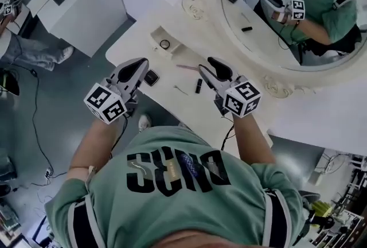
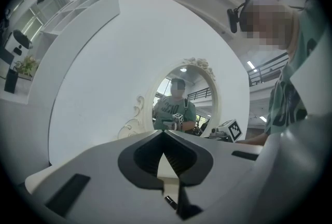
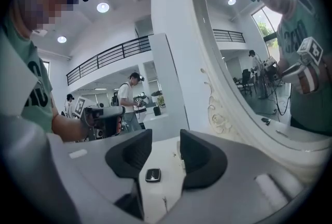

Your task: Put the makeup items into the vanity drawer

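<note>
Person in green T-shirt (image 1: 172,183) is standing at white vanity counter (image 1: 129,40), holding a gripper in each hand above it. An oval mirror (image 1: 252,40) with an ornate white frame is leaning over the counter's far side and reflecting the person.

Left gripper (image 1: 140,64) (image 2: 165,135): jaws are pressing together at the tips, nothing between them. It is hanging above the counter's near-left edge.

Right gripper (image 1: 214,63) (image 3: 166,140): jaws are standing spread, gripping nothing; only the counter is showing through the gap.

Makeup items are lying loose on the counter between the two grippers:
- small dark compact (image 1: 151,77) (image 3: 152,175), just beside the left gripper
- thin pinkish stick (image 1: 186,67), nearer the mirror
- short dark tube (image 1: 198,85), beside the right gripper
- a thin pale sliver (image 1: 180,90), too small to identify

A dark ring (image 1: 165,44) is sitting farther back on a small white tray-like piece (image 1: 174,49).
</note>
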`<state>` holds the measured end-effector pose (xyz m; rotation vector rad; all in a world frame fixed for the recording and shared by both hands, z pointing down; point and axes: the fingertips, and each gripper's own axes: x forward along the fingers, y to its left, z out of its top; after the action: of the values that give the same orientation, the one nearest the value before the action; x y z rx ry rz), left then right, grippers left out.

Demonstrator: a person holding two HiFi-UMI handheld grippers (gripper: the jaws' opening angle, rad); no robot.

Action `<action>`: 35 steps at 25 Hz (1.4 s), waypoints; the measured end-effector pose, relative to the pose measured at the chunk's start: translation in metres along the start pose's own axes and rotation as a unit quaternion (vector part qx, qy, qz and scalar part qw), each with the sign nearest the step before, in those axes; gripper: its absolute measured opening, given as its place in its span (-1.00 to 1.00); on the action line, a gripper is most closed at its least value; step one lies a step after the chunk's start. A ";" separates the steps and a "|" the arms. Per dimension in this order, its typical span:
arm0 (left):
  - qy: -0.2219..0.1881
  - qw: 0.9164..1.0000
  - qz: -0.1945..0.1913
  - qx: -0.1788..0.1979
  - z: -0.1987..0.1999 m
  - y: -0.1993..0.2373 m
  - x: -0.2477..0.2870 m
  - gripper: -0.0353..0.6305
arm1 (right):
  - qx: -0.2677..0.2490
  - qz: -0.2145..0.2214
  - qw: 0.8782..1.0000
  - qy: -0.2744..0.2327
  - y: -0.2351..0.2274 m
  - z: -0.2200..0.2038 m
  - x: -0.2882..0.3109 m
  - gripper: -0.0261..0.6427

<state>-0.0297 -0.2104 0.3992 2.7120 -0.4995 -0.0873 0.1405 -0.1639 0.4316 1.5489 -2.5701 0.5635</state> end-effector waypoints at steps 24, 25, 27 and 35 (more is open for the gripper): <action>0.005 0.998 -0.054 0.030 0.025 -0.090 -0.006 -0.89 | -0.023 -0.018 0.994 -0.108 0.037 0.042 -0.103 -0.90; 0.005 0.998 -0.054 0.029 0.025 -0.091 -0.007 -0.89 | -0.023 -0.017 0.994 -0.105 0.038 0.041 -0.102 -0.90; 0.005 0.998 -0.055 0.027 0.023 -0.091 -0.007 -0.89 | -0.023 -0.015 0.994 -0.105 0.039 0.042 -0.101 -0.90; 0.002 0.998 -0.052 0.026 0.023 -0.091 -0.016 -0.89 | -0.032 -0.017 0.995 -0.094 0.043 0.041 -0.097 -0.90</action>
<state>-0.0177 -0.1345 0.3430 2.7883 -0.3627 -0.0979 0.1546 -0.0790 0.3571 1.6959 -2.6598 0.3446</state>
